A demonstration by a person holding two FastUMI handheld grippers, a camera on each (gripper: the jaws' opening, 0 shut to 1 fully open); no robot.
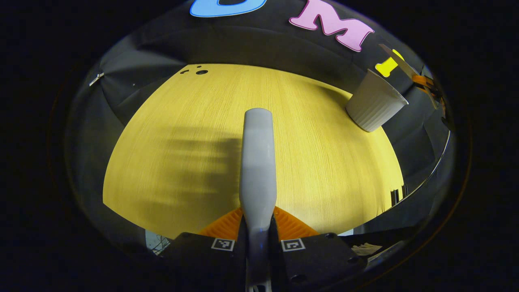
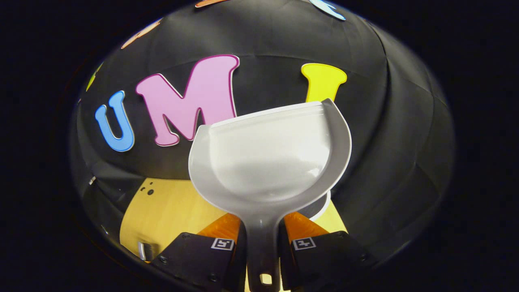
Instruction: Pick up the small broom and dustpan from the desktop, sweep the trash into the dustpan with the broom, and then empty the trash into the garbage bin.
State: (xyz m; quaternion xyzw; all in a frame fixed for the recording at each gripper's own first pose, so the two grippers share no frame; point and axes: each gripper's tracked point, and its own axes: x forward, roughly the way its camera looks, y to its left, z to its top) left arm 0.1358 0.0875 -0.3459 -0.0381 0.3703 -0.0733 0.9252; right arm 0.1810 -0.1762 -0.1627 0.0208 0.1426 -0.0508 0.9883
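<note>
Up off the desk, both tools are in hand. The left gripper (image 1: 258,227) has its orange fingers (image 1: 227,225) clenched on the broom (image 1: 257,162), whose grey handle runs straight out ahead over the bare yellow desk (image 1: 170,142); I cannot see the bristles, and no trash is visible on the wood. The right gripper (image 2: 261,233) is clamped on the stem of the dustpan (image 2: 265,162), which is raised well above the desk (image 2: 170,207) with its hollow facing the camera and its lip up against the booth wall. A white rim (image 2: 322,209) peeks out just under the pan's lower right edge, probably the bin, so my guess is the pan is being tipped or carried over it for emptying. The pan looks empty, though glare on the plastic makes that hard to swear to.

From the left gripper view the bin (image 1: 375,105) is plain: a ribbed white cup-shaped tub at the far right edge of the desk, and beyond it something orange (image 1: 423,83), possibly the other gripper. The right gripper view offers the pan's inside.
</note>
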